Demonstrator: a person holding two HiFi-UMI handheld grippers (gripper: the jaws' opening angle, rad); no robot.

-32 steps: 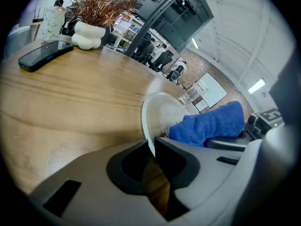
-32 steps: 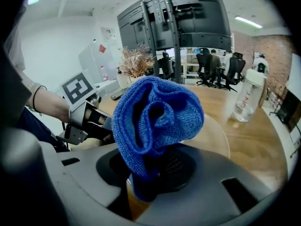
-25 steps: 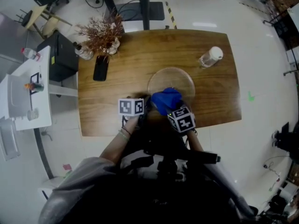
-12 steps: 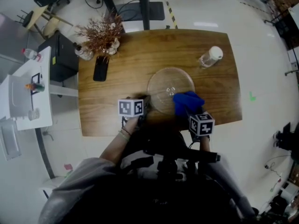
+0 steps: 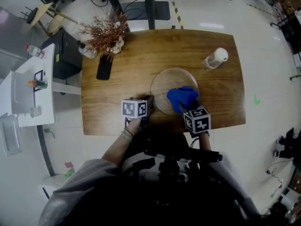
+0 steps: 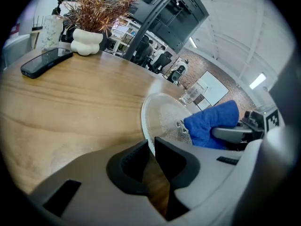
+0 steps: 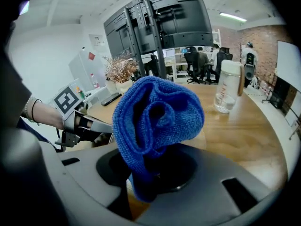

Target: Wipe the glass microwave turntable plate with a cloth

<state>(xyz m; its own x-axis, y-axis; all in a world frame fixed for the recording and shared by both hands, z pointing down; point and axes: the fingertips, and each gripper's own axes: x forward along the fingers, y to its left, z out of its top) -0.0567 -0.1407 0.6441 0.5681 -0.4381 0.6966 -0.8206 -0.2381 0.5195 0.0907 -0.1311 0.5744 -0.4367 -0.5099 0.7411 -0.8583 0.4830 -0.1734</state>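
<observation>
The round glass turntable plate (image 5: 169, 81) lies flat on the wooden table (image 5: 141, 51), near its front edge. My left gripper (image 5: 148, 103) is shut on the plate's near-left rim (image 6: 146, 135), which passes between its jaws. My right gripper (image 5: 186, 109) is shut on a bunched blue cloth (image 5: 182, 98). The cloth rests on the plate's near-right part. In the right gripper view the cloth (image 7: 157, 119) bulges up out of the jaws and hides the plate. In the left gripper view the cloth (image 6: 211, 124) lies on the glass (image 6: 162, 114).
A black phone (image 5: 104, 67) and a white vase of dried twigs (image 5: 106, 36) stand at the table's far left. A clear plastic bottle (image 5: 214, 58) with a white cap stands at the far right, behind the plate. White floor surrounds the table.
The right gripper swept the blue cloth from the plate's near-left part out to its right edge, then back a little toward the middle. The left gripper stayed on the rim.
</observation>
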